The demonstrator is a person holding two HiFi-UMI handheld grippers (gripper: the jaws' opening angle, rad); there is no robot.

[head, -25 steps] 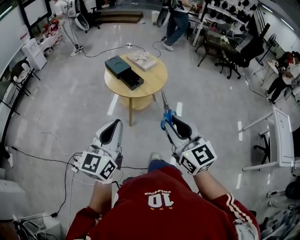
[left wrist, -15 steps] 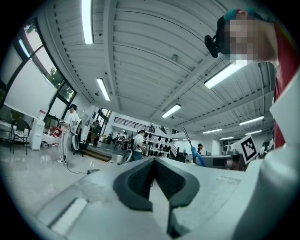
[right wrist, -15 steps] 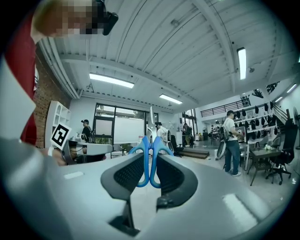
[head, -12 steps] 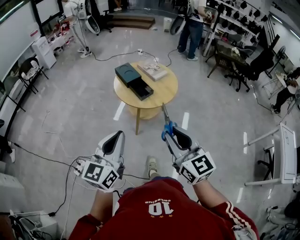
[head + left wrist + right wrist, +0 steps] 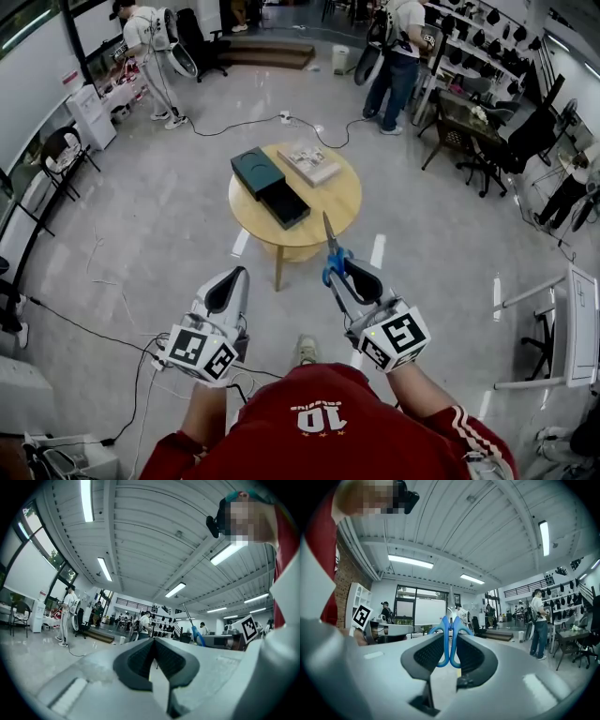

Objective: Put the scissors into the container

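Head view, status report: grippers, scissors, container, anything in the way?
Right gripper shut on blue-handled scissors, blades forward. Left gripper shut, empty. Dark green container on round wooden table, black drawer open. Tan book beside it, not blocking.

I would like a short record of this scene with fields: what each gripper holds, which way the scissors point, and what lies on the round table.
right gripper: fingers shut on the blue handles of the scissors
scissors: blades point forward, toward the table
left gripper: fingers together, nothing between them
container: dark green, on the table, black tray slid out
also on table: pale flat item, maybe a book
task state: scissors not yet in the container
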